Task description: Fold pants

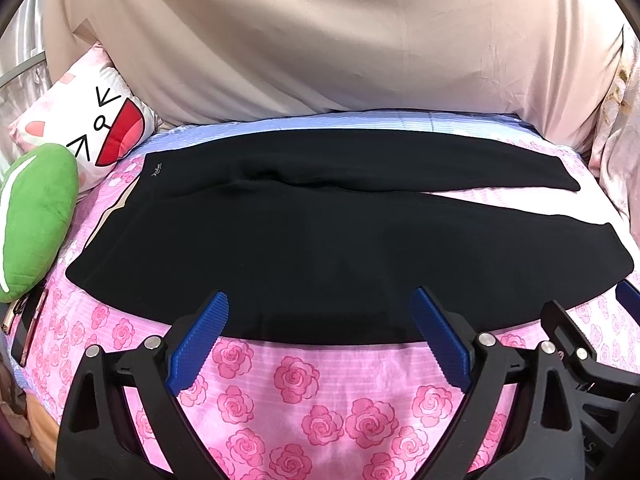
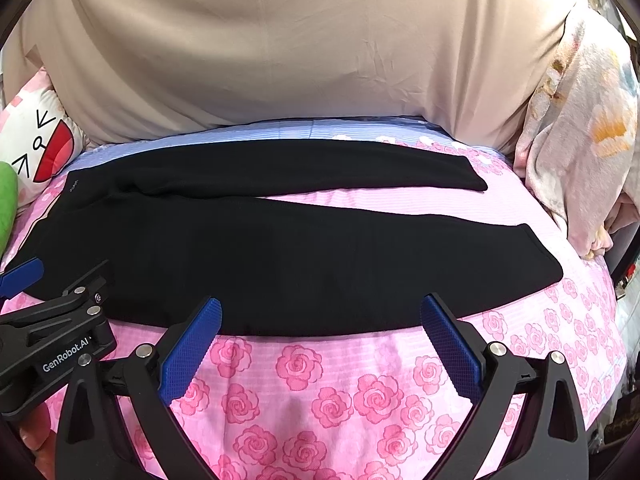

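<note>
Both grippers hang released at the bottom of their frames: the left gripper [image 1: 320, 312] and right gripper [image 2: 320, 316] spread wide, blue tips reaching the near edge of the black pants [image 1: 320, 240], laid flat mid-frame across the rose-print bedspread [image 1: 304, 400].

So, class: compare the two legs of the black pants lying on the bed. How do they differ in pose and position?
The far leg lies nearly straight along the bed's back edge; the near leg angles away from it, leaving a wedge of pink bedsheet between them. The near leg's lower edge lies just ahead of both open grippers, left and right; the far leg lies beyond. Both are black, flat and unfolded.
</note>
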Tool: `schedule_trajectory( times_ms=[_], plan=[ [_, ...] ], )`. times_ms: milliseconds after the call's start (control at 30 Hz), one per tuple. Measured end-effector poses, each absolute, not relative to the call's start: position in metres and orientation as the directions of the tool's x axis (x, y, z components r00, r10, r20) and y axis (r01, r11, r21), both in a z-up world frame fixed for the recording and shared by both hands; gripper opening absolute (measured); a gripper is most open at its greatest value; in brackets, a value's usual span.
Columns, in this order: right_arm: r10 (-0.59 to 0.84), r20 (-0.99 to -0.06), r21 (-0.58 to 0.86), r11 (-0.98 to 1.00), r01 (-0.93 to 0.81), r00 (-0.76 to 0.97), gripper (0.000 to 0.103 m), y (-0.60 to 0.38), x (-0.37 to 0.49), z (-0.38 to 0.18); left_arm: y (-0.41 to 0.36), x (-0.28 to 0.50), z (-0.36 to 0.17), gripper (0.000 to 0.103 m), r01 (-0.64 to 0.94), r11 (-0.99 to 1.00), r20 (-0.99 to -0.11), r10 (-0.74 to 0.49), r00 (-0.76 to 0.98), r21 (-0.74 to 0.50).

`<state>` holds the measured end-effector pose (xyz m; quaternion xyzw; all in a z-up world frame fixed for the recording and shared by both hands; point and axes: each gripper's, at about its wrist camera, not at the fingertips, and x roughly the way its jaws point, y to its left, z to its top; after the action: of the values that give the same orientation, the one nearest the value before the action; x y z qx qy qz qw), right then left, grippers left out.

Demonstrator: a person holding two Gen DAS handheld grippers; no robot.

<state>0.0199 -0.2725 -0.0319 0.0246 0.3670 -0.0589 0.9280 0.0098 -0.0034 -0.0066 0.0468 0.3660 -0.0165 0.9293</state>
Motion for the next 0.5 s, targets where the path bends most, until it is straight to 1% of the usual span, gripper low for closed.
schedule_trajectory(
  times_ms=[100,500],
  plan=[
    [-0.091,-0.685,0.003,0.992,0.127,0.723,0.098,-0.2726,0.0200,-0.0321,-0.0018,0.0102,-0.0071,0.094,0.065,0.995,-0.683,0.004,0.731,0.076],
    [-0.087,-0.690,0.007,0.992,0.126,0.718,0.098,-0.2723,0.0217,-0.0336,0.0004,0.0095,-0.0089,0.094,0.065,0.995,-0.686,0.004,0.728,0.075]
  ],
)
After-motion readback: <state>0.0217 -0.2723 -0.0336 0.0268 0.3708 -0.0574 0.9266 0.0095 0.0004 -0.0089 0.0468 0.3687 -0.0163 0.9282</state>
